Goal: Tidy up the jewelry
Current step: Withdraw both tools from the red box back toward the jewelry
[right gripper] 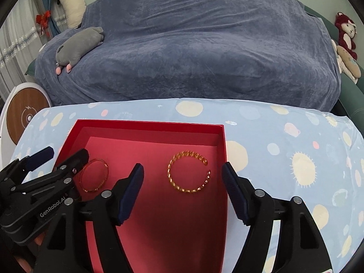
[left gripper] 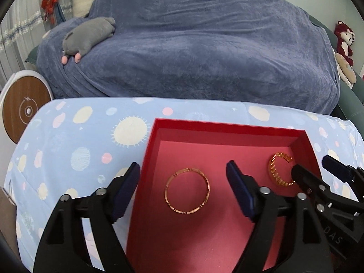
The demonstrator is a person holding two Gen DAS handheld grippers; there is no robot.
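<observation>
A shallow red box [left gripper: 227, 126] [right gripper: 147, 122] stands open on the patterned blue cloth. Two gold bangles lie on its pink floor. The plain closed bangle [left gripper: 187, 191] [right gripper: 94, 174] lies at the left, and my left gripper [left gripper: 183, 191] hangs open above it, jaws wide, touching nothing. The twisted open-ended bangle [left gripper: 279, 169] [right gripper: 188, 171] lies at the right, under my right gripper [right gripper: 183, 190] [left gripper: 311, 166], which also stands open and apart from it. Each gripper shows at the edge of the other's view.
The table wears a light blue cloth [left gripper: 79, 150] [right gripper: 295, 159] with pale dots. Behind it a sofa under a blue-grey blanket [left gripper: 193, 45] carries a grey plush toy [left gripper: 91, 34]. A round wooden-faced device [left gripper: 22, 111] stands at the left, red plush toys [left gripper: 344, 38] at the right.
</observation>
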